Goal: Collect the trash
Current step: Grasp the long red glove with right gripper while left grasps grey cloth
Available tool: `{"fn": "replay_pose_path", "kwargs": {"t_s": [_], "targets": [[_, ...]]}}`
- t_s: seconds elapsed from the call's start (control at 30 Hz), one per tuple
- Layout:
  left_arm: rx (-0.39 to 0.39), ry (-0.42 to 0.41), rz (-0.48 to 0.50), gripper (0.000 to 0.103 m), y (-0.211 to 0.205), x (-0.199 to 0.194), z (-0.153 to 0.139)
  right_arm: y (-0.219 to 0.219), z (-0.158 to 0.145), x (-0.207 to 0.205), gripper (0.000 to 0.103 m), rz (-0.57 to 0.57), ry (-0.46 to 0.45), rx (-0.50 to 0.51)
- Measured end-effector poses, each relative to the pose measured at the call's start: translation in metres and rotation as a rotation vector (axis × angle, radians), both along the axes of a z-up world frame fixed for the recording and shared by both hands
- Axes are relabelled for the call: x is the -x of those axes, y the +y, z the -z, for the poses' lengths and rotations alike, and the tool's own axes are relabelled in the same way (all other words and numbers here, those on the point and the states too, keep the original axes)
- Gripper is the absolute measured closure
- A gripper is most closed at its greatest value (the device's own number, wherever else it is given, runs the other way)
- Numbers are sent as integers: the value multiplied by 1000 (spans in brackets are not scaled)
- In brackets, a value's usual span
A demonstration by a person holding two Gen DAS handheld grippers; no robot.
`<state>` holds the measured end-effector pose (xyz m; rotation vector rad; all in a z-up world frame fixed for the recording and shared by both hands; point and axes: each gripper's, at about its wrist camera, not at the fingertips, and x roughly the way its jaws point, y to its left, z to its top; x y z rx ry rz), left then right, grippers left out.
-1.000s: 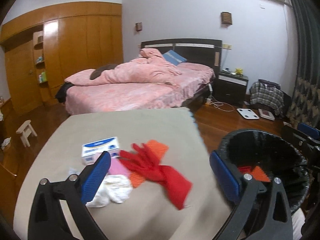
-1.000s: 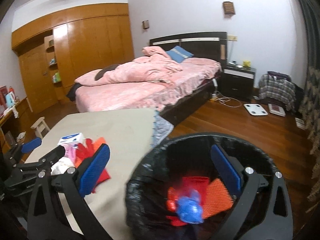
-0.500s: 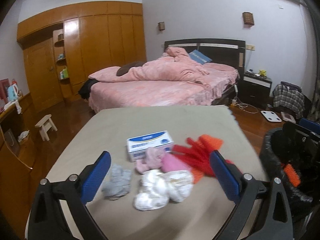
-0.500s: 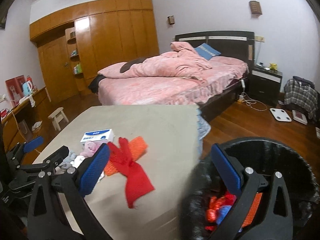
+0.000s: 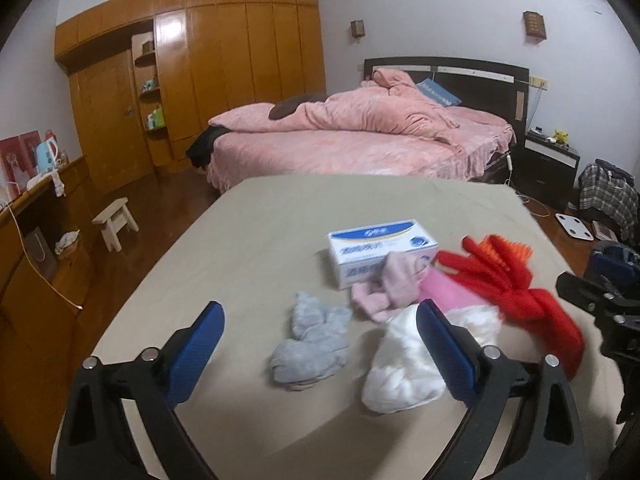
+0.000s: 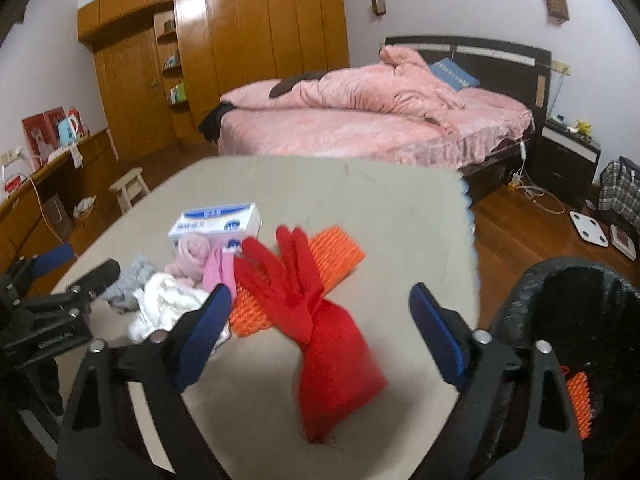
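While its jaws are closing with nothing pressed between them, the right gripper frames the red glove on the table; the left gripper stands open above a grey rag.

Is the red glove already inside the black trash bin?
No, the red glove lies flat on the beige table, to the left of the black trash bin.
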<state>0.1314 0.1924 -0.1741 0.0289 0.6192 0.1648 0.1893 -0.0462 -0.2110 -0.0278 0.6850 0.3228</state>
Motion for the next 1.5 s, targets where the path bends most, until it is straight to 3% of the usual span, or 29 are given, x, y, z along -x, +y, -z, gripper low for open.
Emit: {"fn": "replay_pose_path", "kwargs": {"t_s": [0.43,0.53,0.7,0.8,0.97,1.03,1.23,1.5], "targets": [[47,50,-19,10,16,-11,19,8,34,-21,42,-33,170,0],[59,60,-23,12,19,-12,21,10,37,-25,53,-41,191,8],[79,82,-33,16,23,-15,24,15,41,-26,84,-60,210,33],[82,104,-30,21,25,-18,27,16,42,-23,92,-75,207,31],[97,158,-7,39,23,-25,36,16,34,-14,94,-104,157,13],[108,178,-1,53,24,-28,40,16,30,-11,94,-112,147,7],[131,171,6,58,26,-26,40,16,18,-6,94,-119,145,-21],[134,82,-22,58,28,-13,16,11,-11,-2,94,-125,92,-57]]}}
